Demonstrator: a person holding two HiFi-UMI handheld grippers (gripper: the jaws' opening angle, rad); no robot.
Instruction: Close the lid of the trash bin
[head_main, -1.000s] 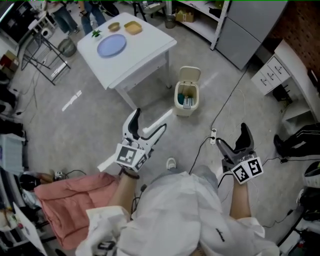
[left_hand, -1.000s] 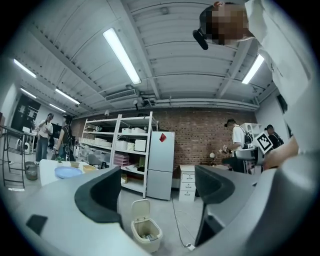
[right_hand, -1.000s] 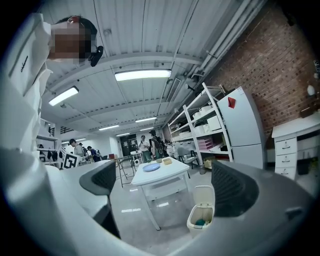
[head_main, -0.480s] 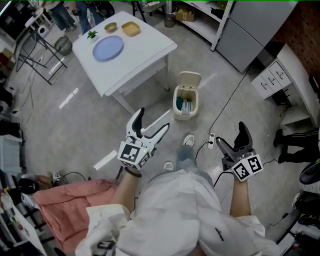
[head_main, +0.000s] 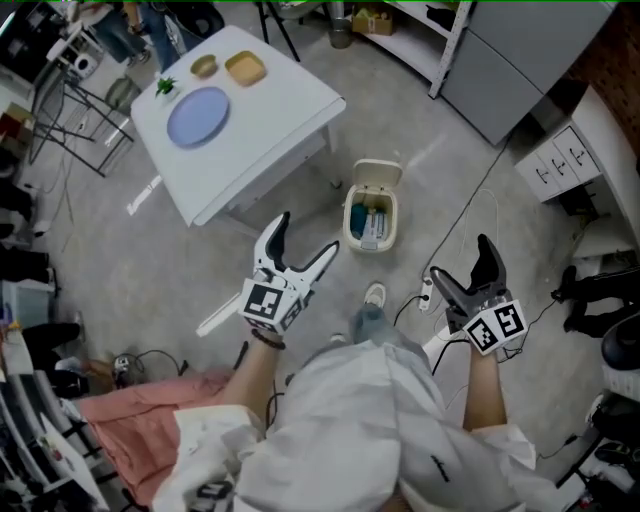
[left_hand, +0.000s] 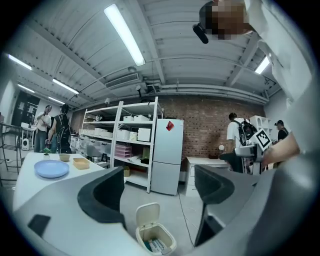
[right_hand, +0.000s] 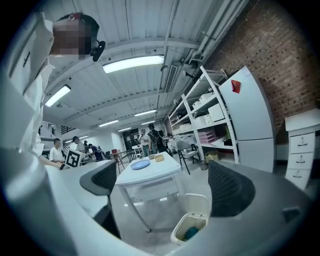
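Bin (head_main: 370, 225) stands on the floor just off the desk's (head_main: 280, 90) right edge, its lid (head_main: 378, 172) still tipped up on the far side, so the closing seems not yet begun. The left gripper (head_main: 305, 235) and the right gripper (head_main: 462, 260) are both on the near side, well apart from it, with jaws spread wide and nothing between them. What is left is likely reaching the lid and pressing it down. The head view looks down on teal and pale contents. The gripper views instead show the lid standing nearly upright.
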